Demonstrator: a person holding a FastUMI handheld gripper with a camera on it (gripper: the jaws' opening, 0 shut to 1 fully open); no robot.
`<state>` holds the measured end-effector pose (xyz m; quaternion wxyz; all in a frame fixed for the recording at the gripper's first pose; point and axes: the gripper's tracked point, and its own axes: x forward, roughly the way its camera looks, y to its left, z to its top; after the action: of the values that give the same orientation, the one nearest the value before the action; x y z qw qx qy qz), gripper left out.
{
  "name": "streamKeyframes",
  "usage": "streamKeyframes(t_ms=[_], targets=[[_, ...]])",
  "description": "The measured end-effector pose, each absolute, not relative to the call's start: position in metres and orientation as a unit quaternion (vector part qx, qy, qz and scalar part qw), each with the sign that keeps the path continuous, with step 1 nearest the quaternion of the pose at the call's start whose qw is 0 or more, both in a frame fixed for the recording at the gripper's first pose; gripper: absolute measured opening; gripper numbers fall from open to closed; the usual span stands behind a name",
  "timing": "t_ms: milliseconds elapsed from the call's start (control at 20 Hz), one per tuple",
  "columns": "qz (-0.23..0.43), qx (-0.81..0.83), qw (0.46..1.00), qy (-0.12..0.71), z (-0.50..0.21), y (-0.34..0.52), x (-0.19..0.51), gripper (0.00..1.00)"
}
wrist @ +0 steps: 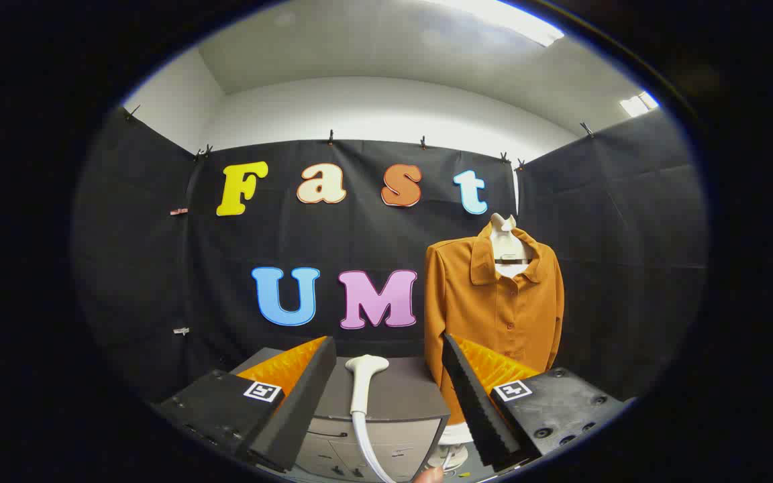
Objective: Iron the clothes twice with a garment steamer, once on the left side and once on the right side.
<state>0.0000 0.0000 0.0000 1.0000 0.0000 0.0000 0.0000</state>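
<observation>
While the steamer (362, 382) rests head-up on a grey cabinet (400, 402), its white hose (370, 449) trailing down the front, the gripper (388, 376) hangs before it with jaws spread wide and holding nothing. The steamer sits between the two fingers and just beyond them, untouched. To the right of the cabinet, behind the right finger, an orange shirt (494, 315) hangs buttoned on a pale dress form (504, 225), collar open. Black cloth walls close the booth under a white ceiling.
</observation>
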Motion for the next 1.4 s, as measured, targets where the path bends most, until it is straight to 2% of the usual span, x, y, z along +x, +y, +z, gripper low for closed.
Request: streamKeyframes(t_ms=[1100,1400], targets=[[0.002,-0.004,1.0,0.009,-0.003,0.036,0.0,0.99],[0.008,-0.003,0.999,0.045,-0.027,0.046,0.011,0.99]])
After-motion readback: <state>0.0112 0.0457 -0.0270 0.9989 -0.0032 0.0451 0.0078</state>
